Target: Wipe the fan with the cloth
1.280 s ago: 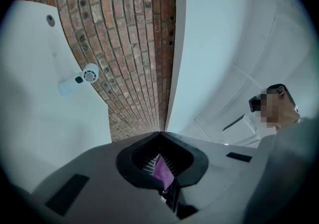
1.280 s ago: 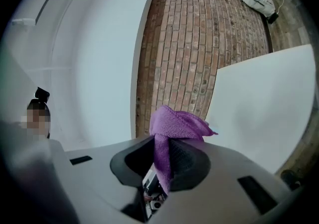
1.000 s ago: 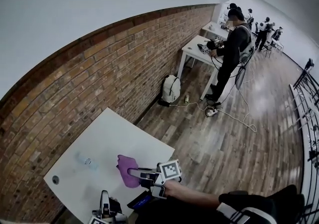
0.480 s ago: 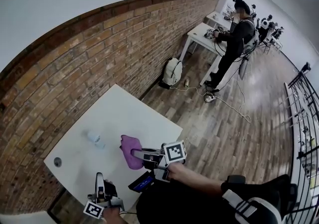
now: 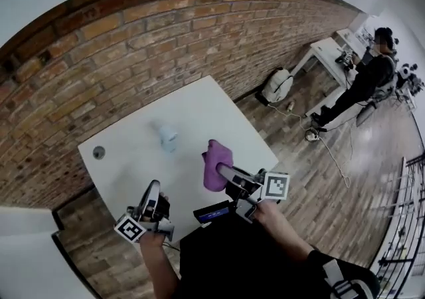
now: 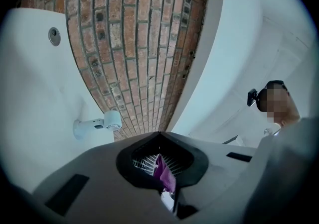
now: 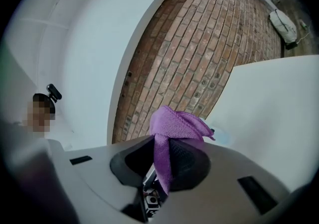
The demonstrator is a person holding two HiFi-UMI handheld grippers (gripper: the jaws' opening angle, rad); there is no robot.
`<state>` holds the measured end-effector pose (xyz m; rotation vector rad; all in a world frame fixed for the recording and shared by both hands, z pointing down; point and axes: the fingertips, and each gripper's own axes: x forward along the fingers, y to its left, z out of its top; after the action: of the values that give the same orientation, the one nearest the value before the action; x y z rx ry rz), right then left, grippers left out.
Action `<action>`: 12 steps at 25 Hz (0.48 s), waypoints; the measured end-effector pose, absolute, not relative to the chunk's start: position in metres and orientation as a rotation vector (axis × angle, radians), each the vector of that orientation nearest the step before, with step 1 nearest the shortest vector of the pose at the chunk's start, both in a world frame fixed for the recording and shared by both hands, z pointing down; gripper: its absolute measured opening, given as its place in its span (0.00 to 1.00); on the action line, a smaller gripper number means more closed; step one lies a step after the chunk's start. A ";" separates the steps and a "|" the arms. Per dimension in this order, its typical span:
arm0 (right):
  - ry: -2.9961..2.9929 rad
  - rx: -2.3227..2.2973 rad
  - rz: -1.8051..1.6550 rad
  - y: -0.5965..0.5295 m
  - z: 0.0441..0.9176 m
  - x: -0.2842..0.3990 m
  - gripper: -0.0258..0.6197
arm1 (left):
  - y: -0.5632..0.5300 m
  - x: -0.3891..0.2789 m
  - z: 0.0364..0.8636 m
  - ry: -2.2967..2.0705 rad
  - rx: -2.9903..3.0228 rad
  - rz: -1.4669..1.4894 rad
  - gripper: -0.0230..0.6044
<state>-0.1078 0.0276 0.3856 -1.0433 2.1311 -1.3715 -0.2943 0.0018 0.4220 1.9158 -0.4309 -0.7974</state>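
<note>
On the white tabletop [image 5: 133, 165] beside the brick wall [image 5: 133, 32], the small pale fan [image 5: 166, 137] lies on its side, well clear of both claws. In the head view the right claw [image 5: 222, 171] reaches in over the tabletop's near edge. It is closed on the purple cloth [image 5: 217, 160], which bunches up beyond its tips and sits apart from the fan. The left claw [image 5: 154, 190] is just beyond the near edge, its tips pointing towards the fan.

The right gripper view shows that grip more closely. A strip of cloth [image 7: 174, 123] runs down between the jaws, which pinch it, and the rest flares out above them. A pale blue edge of the fan [image 7: 223, 136] peeks out from behind the folds.

The left gripper view gives what the head view cannot: the left claw [image 6: 160, 141] has its jaws together. A thin purple sliver shows in the dark gap behind them, and I cannot tell what it is. This view also shows the fan [image 6: 97, 125] more sharply, with its round head towards the wall and its handle flat on the tabletop [image 6: 35, 83].

Only the head view takes in the far room, with a backpack [image 5: 277, 85] on the wooden floor and a person [image 5: 365, 78] standing at another table.
</note>
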 end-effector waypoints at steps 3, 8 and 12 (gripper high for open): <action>2.212 -1.047 -1.347 0.018 0.386 -0.114 0.13 | -0.001 -0.305 0.430 -0.523 1.927 -0.755 0.03; 2.298 -1.047 -1.382 0.009 0.406 -0.116 0.13 | -0.001 -0.311 0.436 -0.576 1.922 -0.759 0.03; 2.307 -0.986 -1.367 -0.014 0.406 -0.121 0.13 | -0.012 -0.310 0.434 -0.645 1.950 -0.728 0.03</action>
<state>-0.1209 -0.0143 0.4065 -0.9862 2.3068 -1.3673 -0.3105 -0.0118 0.4336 1.9502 -0.6447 -0.7281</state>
